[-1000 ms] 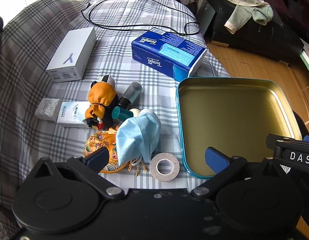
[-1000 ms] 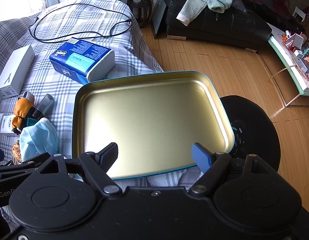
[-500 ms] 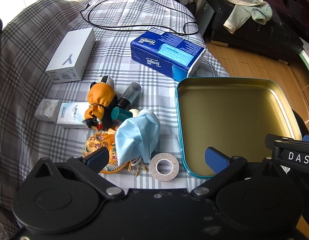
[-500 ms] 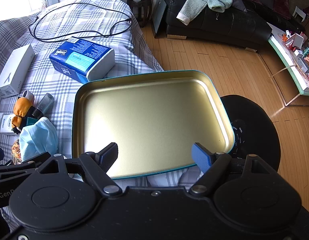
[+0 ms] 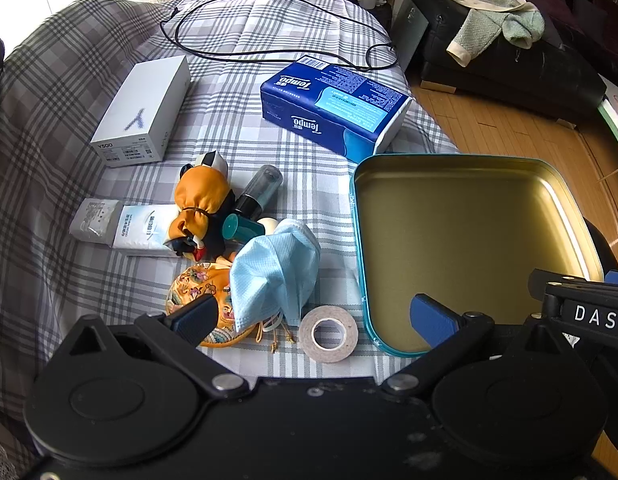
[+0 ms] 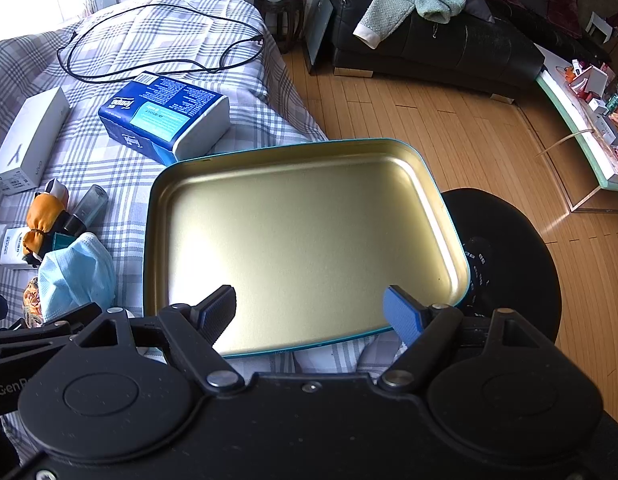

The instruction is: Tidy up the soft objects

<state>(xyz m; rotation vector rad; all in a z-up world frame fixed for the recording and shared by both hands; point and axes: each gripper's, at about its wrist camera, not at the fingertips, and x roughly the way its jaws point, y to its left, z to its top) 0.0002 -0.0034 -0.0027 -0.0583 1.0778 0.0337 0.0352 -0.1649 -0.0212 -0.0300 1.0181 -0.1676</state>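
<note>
Plaid bench [image 5: 269,40], tin [image 5: 461,240] empty (nothing sorted yet): left gripper [image 5: 313,314] hovers, jaws apart, over mask [image 5: 273,272] and pouch [image 5: 197,288] just left of it; right gripper [image 6: 309,308], jaws apart, waits over the tin. Next, I'd say: pinch the mask.

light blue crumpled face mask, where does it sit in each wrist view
Left wrist view: the light blue crumpled face mask lies low and centre-left, above the white tape roll, partly over the embroidered orange pouch.
Right wrist view: the mask is at the far left edge, low.
Shared landmark: the gold metal tray with a teal rim lies just right of the mask in both views.
</note>
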